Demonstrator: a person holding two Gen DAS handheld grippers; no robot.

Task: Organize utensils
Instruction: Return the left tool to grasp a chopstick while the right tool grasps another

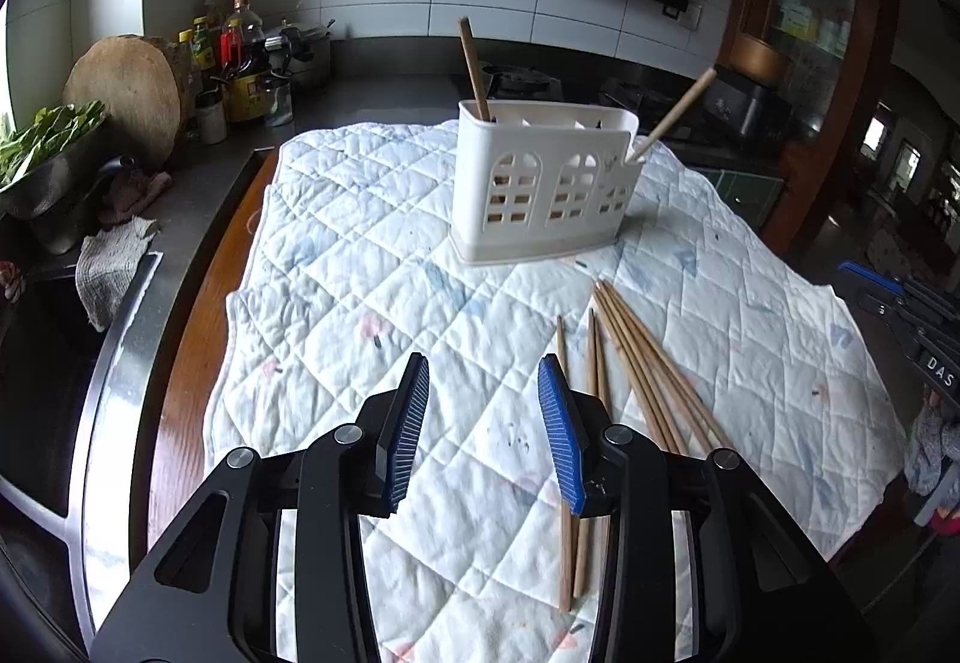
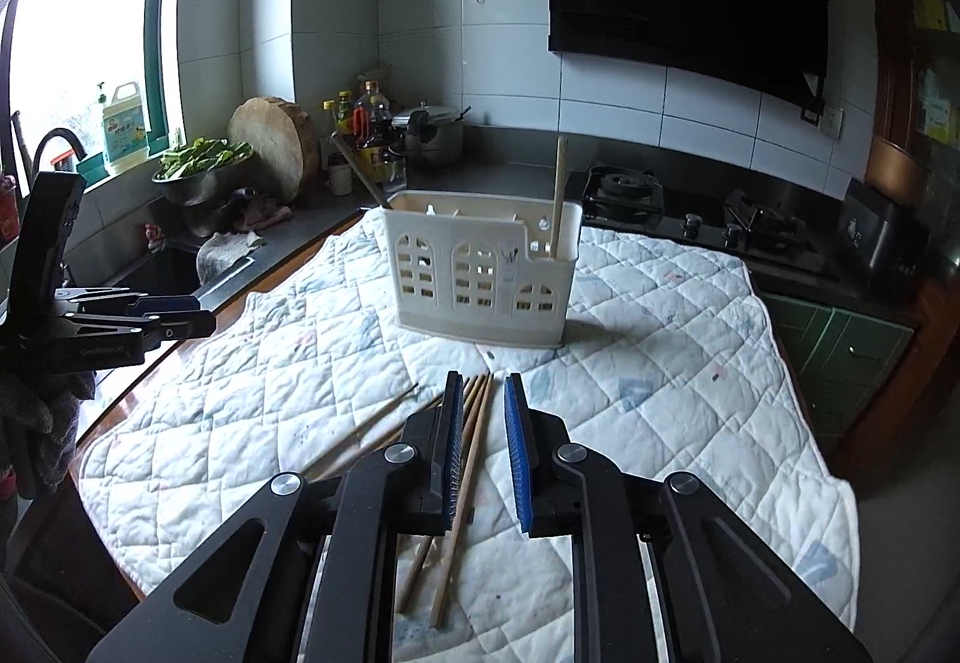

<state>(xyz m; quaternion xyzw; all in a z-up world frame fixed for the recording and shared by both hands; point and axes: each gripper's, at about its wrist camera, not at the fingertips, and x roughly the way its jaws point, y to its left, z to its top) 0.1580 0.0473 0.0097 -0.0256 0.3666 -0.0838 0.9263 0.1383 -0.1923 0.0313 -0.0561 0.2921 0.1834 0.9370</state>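
On the quilted cloth (image 1: 372, 267), the white utensil holder (image 1: 540, 189) stands at about 12 o'clock from the left gripper (image 1: 483, 435), with one chopstick (image 1: 474, 69) upright at its left end and another (image 1: 675, 114) leaning out at its right. The left gripper's fingers are spread wide over bare cloth, the loose chopsticks (image 1: 648, 363) lying at its 2 o'clock. The right gripper (image 2: 485, 459) hovers with fingers apart around that bundle, one stick running between the pads, unclamped.

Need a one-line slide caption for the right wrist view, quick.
Open right gripper poised over loose chopsticks on the quilted cloth, white utensil holder ahead.
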